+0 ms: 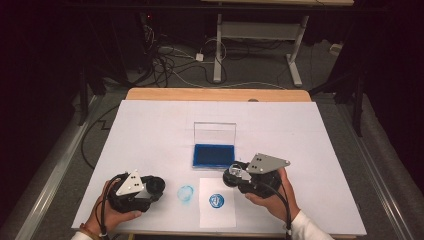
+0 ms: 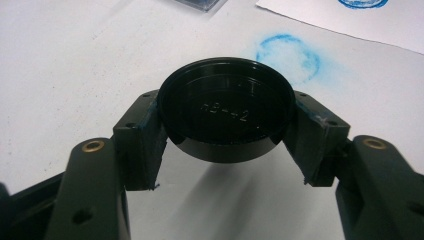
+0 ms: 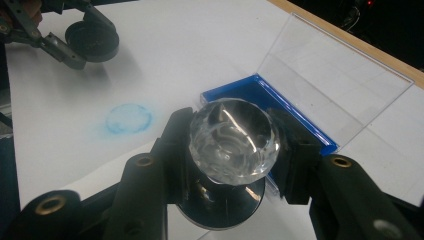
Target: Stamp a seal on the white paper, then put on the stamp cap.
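Observation:
My left gripper point(image 1: 152, 187) is shut on a black round cap point(image 1: 156, 185) just above the white table at the near left; in the left gripper view the cap point(image 2: 226, 100) sits between both jaws of the left gripper point(image 2: 230, 129). My right gripper point(image 1: 236, 173) is shut on a stamp with a clear faceted knob point(image 3: 234, 137) and a black round base point(image 3: 220, 207), held at the near edge of the open blue ink pad point(image 1: 214, 155). In the right gripper view the right gripper point(image 3: 232, 147) clamps the stamp below the knob.
A white sheet point(image 1: 217, 212) with a round blue print point(image 1: 216, 200) lies at the near edge between my hands. A faint blue smudge point(image 1: 185, 194) marks the table left of it. The ink pad's clear lid point(image 1: 215, 132) stands upright behind the pad.

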`<action>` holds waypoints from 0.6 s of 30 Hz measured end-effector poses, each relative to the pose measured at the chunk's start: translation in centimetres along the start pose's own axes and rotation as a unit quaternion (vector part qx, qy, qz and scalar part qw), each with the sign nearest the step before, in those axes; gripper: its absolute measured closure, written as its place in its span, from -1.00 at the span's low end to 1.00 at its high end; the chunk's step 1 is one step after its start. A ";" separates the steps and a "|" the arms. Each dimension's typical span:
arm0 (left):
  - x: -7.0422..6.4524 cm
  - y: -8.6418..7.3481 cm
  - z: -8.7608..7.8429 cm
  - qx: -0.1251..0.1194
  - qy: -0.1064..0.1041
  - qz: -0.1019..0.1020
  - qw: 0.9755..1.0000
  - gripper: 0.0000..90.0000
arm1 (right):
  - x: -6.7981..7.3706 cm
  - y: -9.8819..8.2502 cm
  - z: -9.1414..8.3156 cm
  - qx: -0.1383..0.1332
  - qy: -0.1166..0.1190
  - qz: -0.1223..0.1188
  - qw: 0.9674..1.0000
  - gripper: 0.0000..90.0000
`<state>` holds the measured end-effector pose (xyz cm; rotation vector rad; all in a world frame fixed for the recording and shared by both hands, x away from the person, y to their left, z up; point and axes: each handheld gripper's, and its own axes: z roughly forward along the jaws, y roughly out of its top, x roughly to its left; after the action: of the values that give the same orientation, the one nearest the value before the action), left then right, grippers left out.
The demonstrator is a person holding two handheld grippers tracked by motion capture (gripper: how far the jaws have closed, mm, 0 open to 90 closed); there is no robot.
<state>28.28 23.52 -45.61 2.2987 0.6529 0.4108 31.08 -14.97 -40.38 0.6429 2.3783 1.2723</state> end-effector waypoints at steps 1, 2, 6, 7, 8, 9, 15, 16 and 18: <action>0.0 0.0 0.0 0.000 0.000 0.000 1.000 -0.19 | -0.1 0.0 0.0 0.001 -0.002 -0.001 1.000 0.27; 0.0 0.0 0.0 0.000 0.000 0.001 1.000 -0.19 | -0.1 0.0 -0.1 0.001 -0.004 -0.002 1.000 0.26; -0.1 0.1 0.1 0.001 -0.003 0.002 1.000 -0.19 | -0.3 -0.1 -0.3 0.001 -0.006 -0.001 1.000 0.27; -0.2 0.1 0.1 0.001 -0.004 0.002 1.000 -0.19 | -0.4 0.0 -0.3 0.000 -0.006 0.002 1.000 0.26; -0.2 0.0 0.1 0.001 -0.004 0.003 1.000 -0.19 | -0.4 0.0 -0.3 -0.001 -0.007 0.002 1.000 0.27; -0.2 0.0 0.2 0.002 -0.004 0.003 1.000 -0.19 | -0.4 0.0 -0.4 -0.001 -0.007 0.001 1.000 0.26; -0.4 0.1 0.3 0.003 -0.004 0.007 1.000 -0.19 | -0.7 0.1 -0.7 -0.003 -0.013 0.000 1.000 0.26; -0.4 0.2 0.3 0.002 -0.005 0.007 1.000 -0.19 | -0.7 0.1 -0.7 -0.004 -0.013 0.001 1.000 0.26; -0.4 0.2 0.4 0.000 -0.006 0.007 1.000 -0.19 | -0.7 0.0 -0.9 -0.004 -0.015 0.003 1.000 0.26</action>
<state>28.25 22.94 -45.77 2.3054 0.6323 0.4041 31.27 -15.93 -39.82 0.6613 2.3475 1.2651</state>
